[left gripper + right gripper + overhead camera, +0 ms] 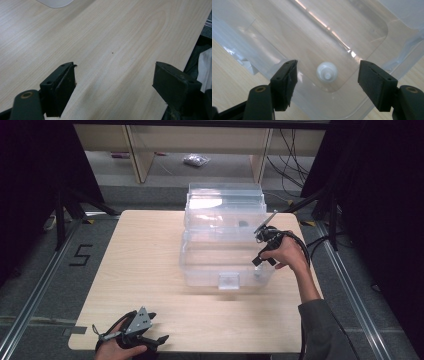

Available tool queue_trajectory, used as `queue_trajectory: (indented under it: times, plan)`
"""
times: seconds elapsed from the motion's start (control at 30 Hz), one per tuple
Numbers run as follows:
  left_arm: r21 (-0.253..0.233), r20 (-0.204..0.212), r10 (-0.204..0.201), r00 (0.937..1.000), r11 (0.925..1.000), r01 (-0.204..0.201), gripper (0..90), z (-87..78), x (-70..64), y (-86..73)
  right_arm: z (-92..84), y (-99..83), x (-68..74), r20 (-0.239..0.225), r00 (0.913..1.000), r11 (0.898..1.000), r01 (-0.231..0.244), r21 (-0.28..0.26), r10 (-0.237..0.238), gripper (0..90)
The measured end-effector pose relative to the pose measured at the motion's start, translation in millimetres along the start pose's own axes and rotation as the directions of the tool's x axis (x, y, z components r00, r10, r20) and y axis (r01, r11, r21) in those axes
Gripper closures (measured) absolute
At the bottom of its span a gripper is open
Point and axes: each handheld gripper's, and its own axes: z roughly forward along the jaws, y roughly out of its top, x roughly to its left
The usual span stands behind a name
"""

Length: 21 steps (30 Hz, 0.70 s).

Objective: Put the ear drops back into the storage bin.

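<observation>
Both grippers have their jaws apart, nothing gripped. Right gripper point(327, 82) hovers over the clear bin point(372, 32), small white bottle point(326, 71) standing on its floor straight below. Left gripper point(113, 82) sits over bare table point(120, 37).

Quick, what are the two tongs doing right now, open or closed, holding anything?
Left tongs: open, empty, over the bare table.
Right tongs: open, empty, above the small white bottle in the clear bin.

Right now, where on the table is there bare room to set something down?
Left half of the table is bare, from the clear bin out to the left edge. The front strip is free between the left gripper and the sleeve. Crowded: bin and right gripper.
</observation>
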Motion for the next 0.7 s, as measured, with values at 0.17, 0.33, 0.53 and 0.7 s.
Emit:
queue_trajectory:
  times: [0.17,0.33,0.53,0.7]
  plan:
    - [0.000,-0.009,0.005,1.0000,1.0000,-0.005,17.7,-0.1,0.7,0.0,-6.6,-1.4,4.4,0.004,0.9999,1.000,-0.010,-0.029,0.010,31.4]
    - [0.007,-0.004,0.007,1.0000,1.0000,-0.007,17.7,0.0,1.1,0.2,-12.9,-4.5,7.1,0.002,1.0000,0.998,0.005,-0.055,-0.004,30.4]
    - [-0.001,-0.008,0.004,1.0000,1.0000,-0.004,17.7,-0.3,0.6,0.1,-18.4,-8.0,7.5,0.003,1.0000,0.998,0.009,-0.068,-0.009,29.8]
    - [0.000,-0.009,0.004,0.9999,1.0000,-0.004,17.7,-0.3,0.9,0.0,-25.0,-12.3,10.0,0.007,1.0000,0.995,0.008,-0.100,-0.007,29.3]
